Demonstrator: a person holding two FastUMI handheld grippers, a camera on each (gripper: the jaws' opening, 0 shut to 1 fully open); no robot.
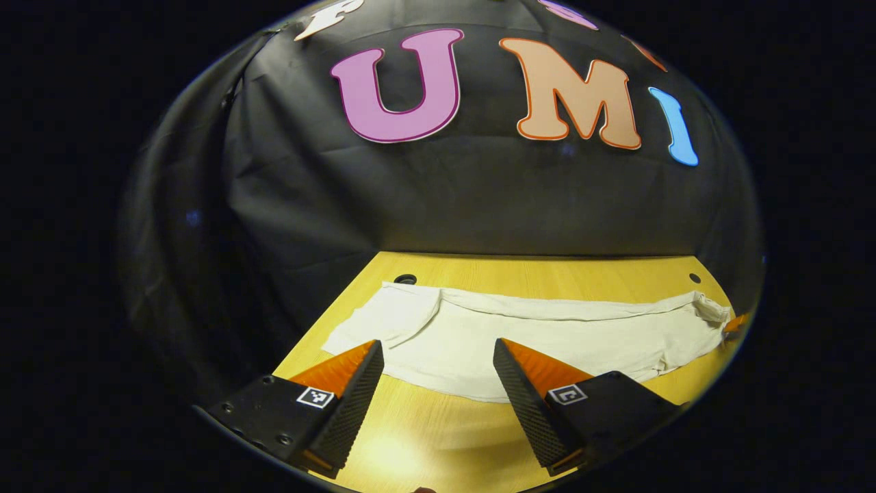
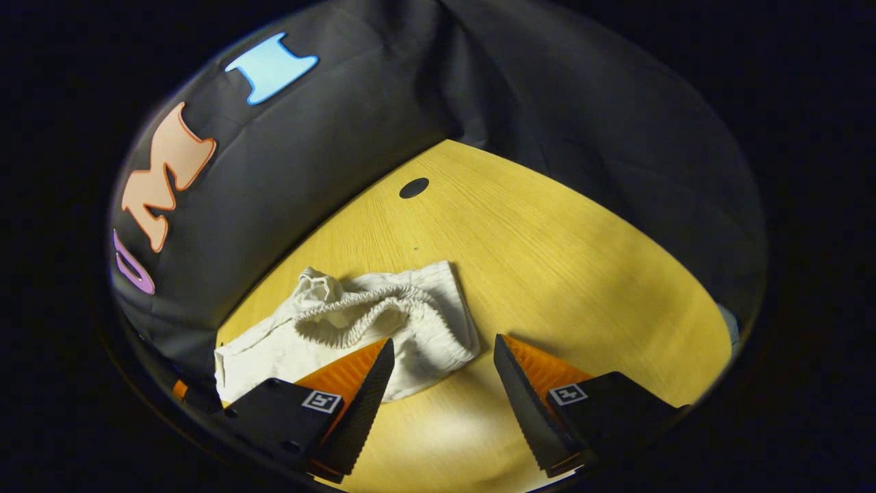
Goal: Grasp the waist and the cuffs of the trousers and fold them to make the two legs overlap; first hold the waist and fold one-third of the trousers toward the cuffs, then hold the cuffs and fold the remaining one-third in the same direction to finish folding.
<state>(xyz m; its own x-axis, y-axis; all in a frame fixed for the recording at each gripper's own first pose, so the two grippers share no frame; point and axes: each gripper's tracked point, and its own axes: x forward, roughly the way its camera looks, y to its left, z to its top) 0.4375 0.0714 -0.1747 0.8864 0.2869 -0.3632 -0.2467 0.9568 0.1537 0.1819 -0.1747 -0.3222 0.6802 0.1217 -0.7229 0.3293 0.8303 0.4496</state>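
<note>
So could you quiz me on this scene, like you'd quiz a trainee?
1. True or false: the right tongs grip the elastic waist.
2. The trousers lie: A) spread flat on the table; B) folded in thirds; C) hanging from the left tongs.
3. Fill in: both tongs stand ___.

Key: 1 false, they are open, nothing between the fingers. 2 A. 3 open.

Left gripper (image 1: pixel 438 352) fingers (image 1: pixel 359 390) spread above table (image 1: pixel 445 438); trousers (image 1: pixel 520 335) flat ahead.

The cream trousers (image 1: pixel 547 335) lie spread lengthwise across the table, elastic waist (image 2: pixel 363 308) bunched and rumpled.
</note>
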